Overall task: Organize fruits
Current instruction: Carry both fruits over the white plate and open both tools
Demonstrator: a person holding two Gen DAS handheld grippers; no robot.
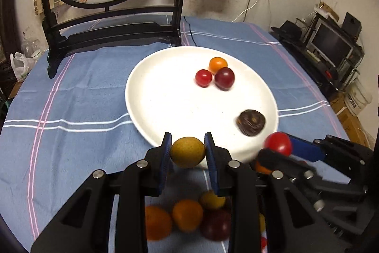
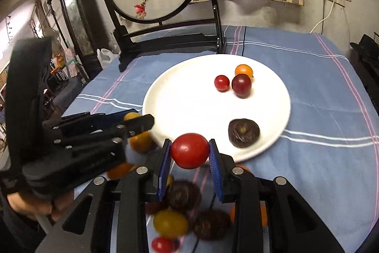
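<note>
My left gripper (image 1: 187, 149) is shut on a yellow-brown round fruit (image 1: 187, 151), held just over the near rim of the white plate (image 1: 161, 96). My right gripper (image 2: 189, 150) is shut on a red tomato (image 2: 189, 150) near the plate's (image 2: 189, 110) front edge. On the plate lie an orange fruit (image 1: 218, 64), a small red fruit (image 1: 203, 78), a dark red fruit (image 1: 224, 78) and a dark brown wrinkled fruit (image 1: 251, 122). A loose pile of orange, yellow, red and dark fruits (image 2: 180, 217) lies on the cloth below the grippers. The right gripper (image 1: 281, 146) shows at the lower right of the left wrist view.
The plate sits on a blue checked tablecloth (image 1: 83, 98). A black wooden stand with a round painted screen (image 1: 111, 23) rises behind the plate. A white plastic bag (image 1: 21, 63) hangs off the table's left. Shelves with a monitor (image 1: 331, 44) stand at the right. A hand (image 2: 30, 205) holds the left gripper.
</note>
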